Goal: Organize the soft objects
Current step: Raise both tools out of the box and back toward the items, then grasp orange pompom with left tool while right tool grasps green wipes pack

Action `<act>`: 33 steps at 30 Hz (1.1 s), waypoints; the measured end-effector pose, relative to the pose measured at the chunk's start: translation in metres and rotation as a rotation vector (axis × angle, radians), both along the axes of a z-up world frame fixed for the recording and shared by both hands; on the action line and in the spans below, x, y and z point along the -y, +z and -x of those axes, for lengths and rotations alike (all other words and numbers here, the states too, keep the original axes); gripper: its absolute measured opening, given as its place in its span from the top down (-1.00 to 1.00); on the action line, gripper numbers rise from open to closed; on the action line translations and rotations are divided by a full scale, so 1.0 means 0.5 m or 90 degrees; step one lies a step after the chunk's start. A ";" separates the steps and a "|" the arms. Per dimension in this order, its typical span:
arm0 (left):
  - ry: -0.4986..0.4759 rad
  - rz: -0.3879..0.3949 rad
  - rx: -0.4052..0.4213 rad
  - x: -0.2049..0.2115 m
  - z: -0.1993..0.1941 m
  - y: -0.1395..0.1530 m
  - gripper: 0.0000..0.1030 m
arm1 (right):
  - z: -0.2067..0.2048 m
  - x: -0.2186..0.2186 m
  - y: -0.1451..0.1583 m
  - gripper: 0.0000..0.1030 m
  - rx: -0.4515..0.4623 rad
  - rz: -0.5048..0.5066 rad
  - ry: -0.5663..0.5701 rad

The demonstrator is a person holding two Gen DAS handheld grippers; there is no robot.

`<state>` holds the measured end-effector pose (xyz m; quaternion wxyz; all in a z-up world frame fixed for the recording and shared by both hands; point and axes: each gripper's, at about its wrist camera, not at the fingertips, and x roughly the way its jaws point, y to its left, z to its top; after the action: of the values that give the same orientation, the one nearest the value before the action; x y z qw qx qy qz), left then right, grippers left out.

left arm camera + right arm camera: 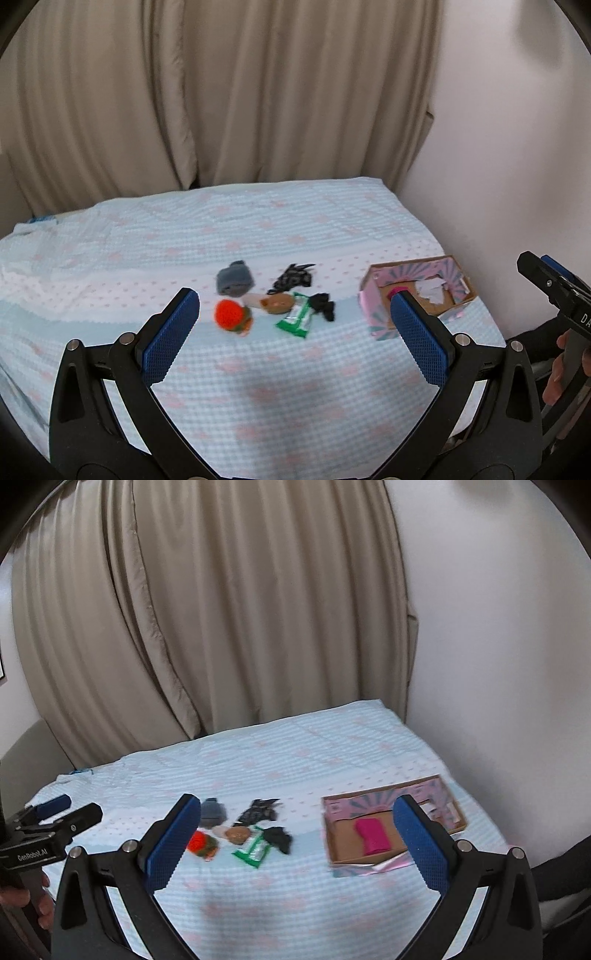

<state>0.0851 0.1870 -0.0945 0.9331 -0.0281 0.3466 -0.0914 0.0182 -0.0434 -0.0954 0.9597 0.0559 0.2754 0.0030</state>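
Both grippers hang wide apart and empty over the bed [258, 369]. The soft-toy pile, orange knit ball [229, 314] up front, sits at about 12 o'clock from the left gripper [295, 332] and 11 from the right gripper [295, 838]. The cardboard box [347, 843] is at 1 o'clock, so I'd guess left grabs first.

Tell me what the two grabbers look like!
Each gripper, left and right, has black forked arms with silver bolts, tipped with bumpy blue pads. White lettering on the left one's side reads "GenRobot.AI". A dark sleeve shows behind the right one.
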 end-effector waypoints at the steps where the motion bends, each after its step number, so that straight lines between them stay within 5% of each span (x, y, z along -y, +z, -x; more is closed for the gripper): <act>1: -0.001 0.000 -0.003 -0.017 -0.010 -0.007 -1.00 | -0.005 -0.016 -0.005 -1.00 -0.004 -0.003 0.000; 10: -0.034 0.001 -0.030 -0.134 -0.140 -0.125 -1.00 | -0.111 -0.146 -0.108 -1.00 -0.050 -0.048 -0.032; 17: -0.026 0.032 -0.081 -0.183 -0.268 -0.297 -1.00 | -0.215 -0.213 -0.233 -1.00 -0.090 -0.063 -0.056; 29: -0.040 0.068 -0.159 -0.180 -0.424 -0.635 -1.00 | -0.393 -0.248 -0.561 -1.00 -0.219 -0.043 -0.063; 33: -0.057 0.052 -0.169 -0.160 -0.448 -0.709 -1.00 | -0.432 -0.236 -0.653 -0.83 -0.247 -0.044 -0.076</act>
<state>0.3090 0.2672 -0.4490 0.8722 -0.0626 0.4637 -0.1424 0.2343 0.0745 -0.4220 0.8845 0.1044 0.4513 -0.0556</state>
